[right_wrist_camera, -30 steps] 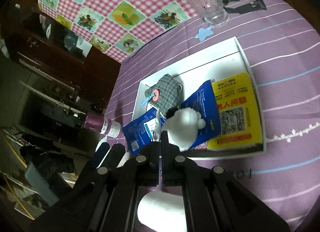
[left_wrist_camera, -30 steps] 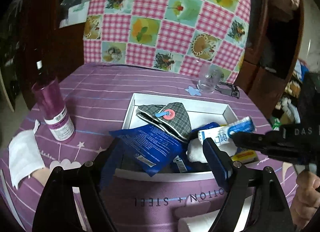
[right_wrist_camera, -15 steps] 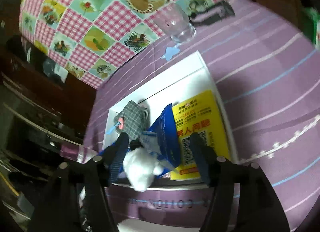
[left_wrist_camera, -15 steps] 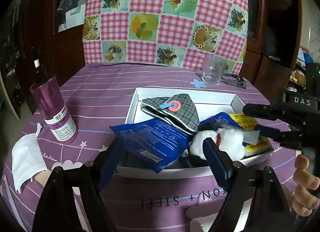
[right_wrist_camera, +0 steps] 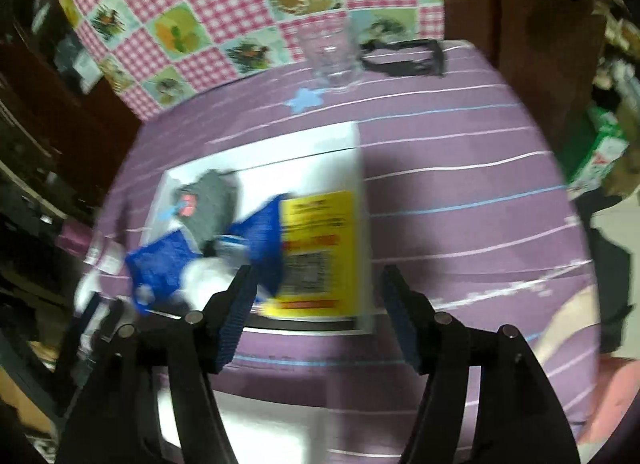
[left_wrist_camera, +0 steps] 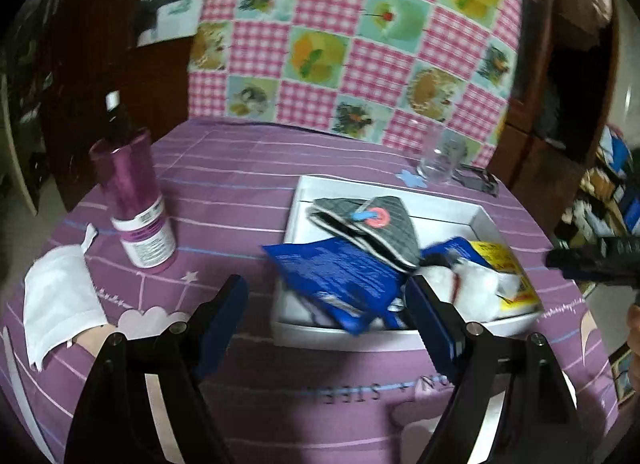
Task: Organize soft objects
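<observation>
The bench point(left_wrist_camera: 248, 199), under a purple striped cloth, carries a white tray point(left_wrist_camera: 294, 219) holding the soft things: a grey checked pouch point(left_wrist_camera: 396, 223) with a pink button at the tray's 11 o'clock corner, a blue packet point(left_wrist_camera: 340, 276) overhanging the near left rim, a white plush point(left_wrist_camera: 476, 284) touching the packet's right edge at the near side, and a yellow leaflet point(left_wrist_camera: 500, 260) flat at 3 o'clock. The left gripper point(left_wrist_camera: 326, 296) hovers above the tray's near left corner with its jaws spread wide and nothing between them; the blue packet lies past and below its pads. In the right wrist view, which is blurred, the right gripper point(right_wrist_camera: 316, 296) hangs over the tray's near right corner; its jaws have just been opening and stand well apart with nothing gripped, the leaflet point(right_wrist_camera: 320, 248) beyond them and the plush point(right_wrist_camera: 208, 272) lying loose at 10 o'clock from the left pad. From the left view the right gripper's black body point(left_wrist_camera: 592, 260) juts in at 3 o'clock, apart from the tray. A purple bottle point(left_wrist_camera: 136, 203) stands upright at 9 o'clock from the tray, a white cloth point(left_wrist_camera: 60, 296) lies nearer at 8 o'clock, and a clear glass point(left_wrist_camera: 440, 159) stands beyond the tray at 1 o'clock.
</observation>
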The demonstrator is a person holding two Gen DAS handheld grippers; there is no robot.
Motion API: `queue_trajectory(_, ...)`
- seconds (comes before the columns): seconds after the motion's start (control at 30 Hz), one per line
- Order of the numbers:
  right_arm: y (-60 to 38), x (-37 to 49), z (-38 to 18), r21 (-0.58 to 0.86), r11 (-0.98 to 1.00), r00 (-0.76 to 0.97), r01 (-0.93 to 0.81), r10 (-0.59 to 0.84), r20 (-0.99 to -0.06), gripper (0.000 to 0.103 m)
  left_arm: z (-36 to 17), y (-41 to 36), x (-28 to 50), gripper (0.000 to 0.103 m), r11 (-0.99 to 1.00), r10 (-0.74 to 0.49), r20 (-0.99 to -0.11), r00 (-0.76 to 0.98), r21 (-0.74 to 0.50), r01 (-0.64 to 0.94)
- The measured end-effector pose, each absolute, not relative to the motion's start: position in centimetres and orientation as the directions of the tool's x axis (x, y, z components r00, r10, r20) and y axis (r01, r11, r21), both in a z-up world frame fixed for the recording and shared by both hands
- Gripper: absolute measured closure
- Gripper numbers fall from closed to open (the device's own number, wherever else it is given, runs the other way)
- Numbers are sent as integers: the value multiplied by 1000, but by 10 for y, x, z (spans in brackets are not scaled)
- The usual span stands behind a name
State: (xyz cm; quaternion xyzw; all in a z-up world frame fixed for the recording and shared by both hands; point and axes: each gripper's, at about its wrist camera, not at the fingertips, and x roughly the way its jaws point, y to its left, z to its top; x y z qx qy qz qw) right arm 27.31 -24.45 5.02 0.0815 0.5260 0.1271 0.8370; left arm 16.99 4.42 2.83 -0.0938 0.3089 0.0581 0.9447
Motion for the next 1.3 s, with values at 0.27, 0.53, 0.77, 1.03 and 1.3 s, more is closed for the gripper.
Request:
queue_trajectory(0.27,-258,290,17,363,926,316,-101,376,-871,68,15,80,187,42,931,-26,-624,781,-300,-209)
queue_trajectory(0.53,-254,294,1,342,938,295,-60,344,-891,87,-12,78,207,77,923,-62,-698,713,-312,-226)
queue_trajectory(0.77,-243,290,1,296,950,305,-97,311,-900,89,-15,74,209,79,926,-36,-702,711,-290,-240)
queue_trajectory(1.03,-235,288,5,199,969,279,-147,234,-931,89,-13,62,200,79,949,-20,-730,683,-230,-218)
queue_trajectory(1.3,-237,287,5,168,967,234,-191,211,-949,88,-9,49,189,79,966,12,-775,632,-155,-209)
